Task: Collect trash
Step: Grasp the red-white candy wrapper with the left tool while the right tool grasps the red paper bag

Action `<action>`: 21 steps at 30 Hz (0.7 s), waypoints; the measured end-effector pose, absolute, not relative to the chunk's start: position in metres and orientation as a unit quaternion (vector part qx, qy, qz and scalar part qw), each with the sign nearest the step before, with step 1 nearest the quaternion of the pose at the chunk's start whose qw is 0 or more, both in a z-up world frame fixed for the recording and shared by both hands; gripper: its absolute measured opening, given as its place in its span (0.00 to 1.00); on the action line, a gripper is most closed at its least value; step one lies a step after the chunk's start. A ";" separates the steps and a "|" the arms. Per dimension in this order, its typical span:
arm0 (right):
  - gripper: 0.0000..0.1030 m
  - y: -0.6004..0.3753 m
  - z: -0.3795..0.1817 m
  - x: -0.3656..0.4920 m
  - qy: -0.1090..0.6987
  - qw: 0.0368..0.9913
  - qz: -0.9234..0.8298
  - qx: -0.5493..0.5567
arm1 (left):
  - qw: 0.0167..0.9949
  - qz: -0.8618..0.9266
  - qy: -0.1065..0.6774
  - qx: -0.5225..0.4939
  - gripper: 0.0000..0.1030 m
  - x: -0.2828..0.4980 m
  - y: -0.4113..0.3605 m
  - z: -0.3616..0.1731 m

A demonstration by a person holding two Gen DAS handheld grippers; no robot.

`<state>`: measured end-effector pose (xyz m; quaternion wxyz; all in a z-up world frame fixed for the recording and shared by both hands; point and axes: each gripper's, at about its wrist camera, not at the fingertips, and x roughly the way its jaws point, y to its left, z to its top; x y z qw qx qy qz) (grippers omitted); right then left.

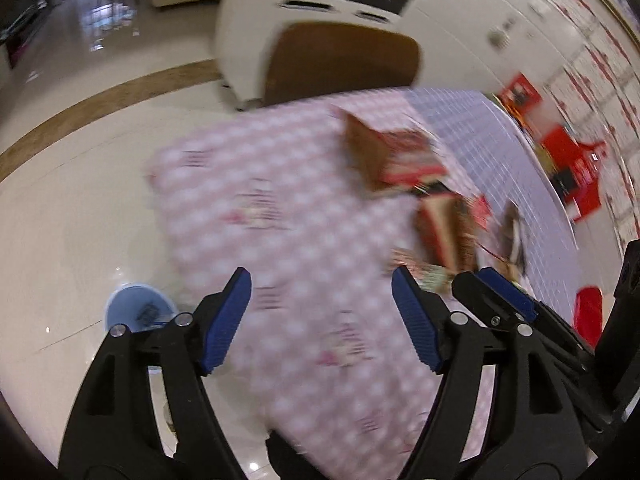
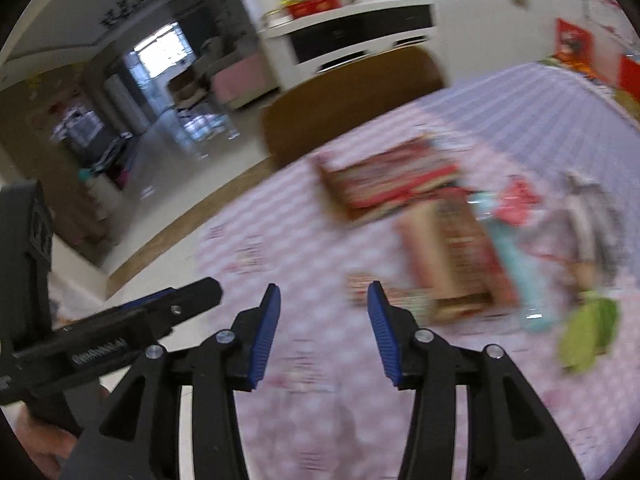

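Blue ribbed pads line the jaws of both grippers, and both pairs stand wide apart with nothing between them. The left gripper (image 1: pixel 322 316) hangs over the near part of a desk (image 1: pixel 248 184) draped in a pink-and-white checked cloth; the right gripper (image 2: pixel 323 330) hovers just beside it over the same cloth, its jaws a little narrower.

The trash lies ahead and to the right of both, blurred by motion. A flattened red-and-brown carton (image 2: pixel 386 178) sits furthest back, with a second cardboard box (image 2: pixel 460 256) nearer. Beside that box lie a pale teal bottle (image 2: pixel 520 264), a red wrapper (image 2: pixel 516 200), a grey crumpled bag (image 2: pixel 588 224) and a green scrap (image 2: pixel 588 332). A small patterned wrapper (image 2: pixel 360 286) rests on the cloth just beyond the right gripper's jaws.

On the tiled floor (image 1: pixel 80 208) left of the desk stands a light blue bin (image 1: pixel 138 310). A brown chair back (image 1: pixel 340 64) rises behind the desk's far edge.
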<state>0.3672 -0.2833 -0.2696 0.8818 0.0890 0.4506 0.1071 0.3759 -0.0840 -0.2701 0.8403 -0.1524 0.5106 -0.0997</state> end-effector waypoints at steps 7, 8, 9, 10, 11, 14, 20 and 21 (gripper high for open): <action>0.44 -0.362 -0.292 0.368 0.461 0.879 0.054 0.112 | 0.830 -0.118 0.533 -0.114 0.70 0.412 -0.145 -0.302; 0.44 -0.364 -0.295 0.369 0.460 0.879 0.050 0.115 | 0.824 -0.117 0.541 -0.118 0.70 0.416 -0.147 -0.306; 0.44 -0.368 -0.299 0.370 0.460 0.879 0.046 0.118 | 0.821 -0.115 0.546 -0.122 0.70 0.421 -0.151 -0.311; 0.44 -0.372 -0.302 0.373 0.460 0.878 0.044 0.124 | 0.819 -0.117 0.548 -0.123 0.70 0.424 -0.155 -0.314; 0.44 -0.374 -0.303 0.375 0.459 0.878 0.043 0.128 | 0.818 -0.118 0.549 -0.122 0.70 0.425 -0.158 -0.316; 0.44 -0.379 -0.307 0.381 0.457 0.878 0.043 0.136 | 0.814 -0.116 0.557 -0.117 0.70 0.432 -0.170 -0.329; 0.44 -0.379 -0.304 0.390 0.449 0.883 0.047 0.131 | 0.815 -0.113 0.559 -0.100 0.60 0.437 -0.184 -0.338; 0.44 -0.379 -0.305 0.392 0.449 0.883 0.048 0.130 | 0.816 -0.111 0.559 -0.096 0.56 0.437 -0.184 -0.340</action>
